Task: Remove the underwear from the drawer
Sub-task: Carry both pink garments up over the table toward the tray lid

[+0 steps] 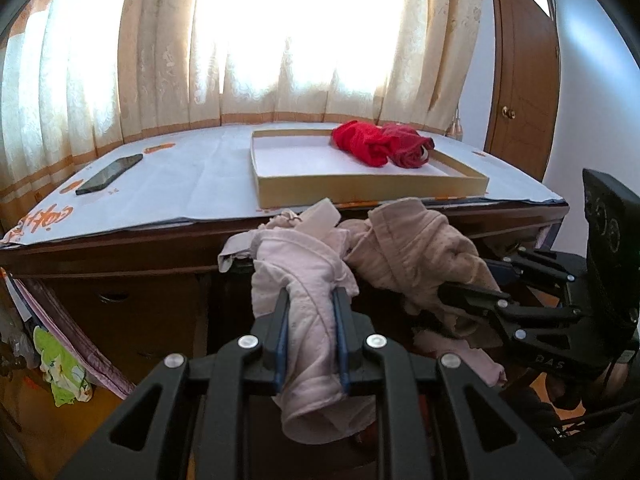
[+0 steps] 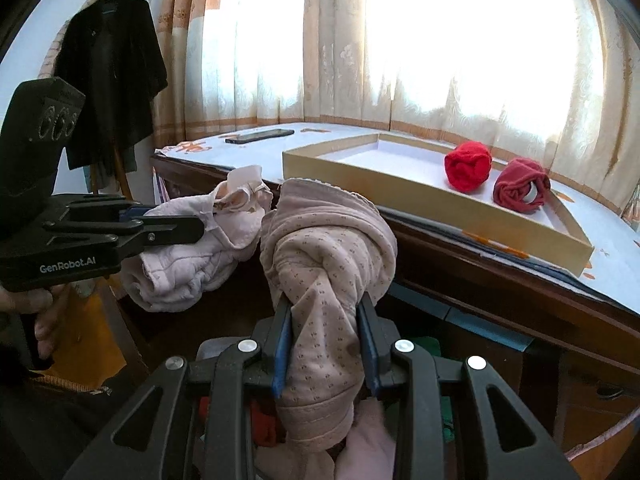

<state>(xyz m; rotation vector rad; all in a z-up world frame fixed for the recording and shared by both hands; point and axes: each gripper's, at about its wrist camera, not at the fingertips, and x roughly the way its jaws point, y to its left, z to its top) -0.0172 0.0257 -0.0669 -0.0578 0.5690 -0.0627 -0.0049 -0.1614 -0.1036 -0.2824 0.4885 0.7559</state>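
A dark wooden desk (image 1: 120, 248) is seen in front of a bright window with cream curtains (image 1: 160, 60). The desk top is covered by a white sheet (image 1: 192, 176) with orange marks. A black phone (image 1: 109, 174) is laid on the sheet, well apart from a flat cardboard tray (image 1: 360, 188). Two red rolled pieces (image 2: 468, 166) are kept in the far corner of the tray, and the rest of the tray is bare. A black coat (image 2: 112, 80) is hung in the room's corner, and a brown door (image 1: 520, 80) is seen at the other side.

The desk's front edge is just behind the clothes. A pale pink underwear (image 1: 308, 312) is squeezed tight by the left gripper (image 1: 311, 332). A dotted pink underwear (image 2: 324, 300) is squeezed by the right gripper (image 2: 325, 340). Both pieces are held up side by side, just below the desk's front edge. Each bunch is stretched the long way, up from the jaws and hanging down below them.
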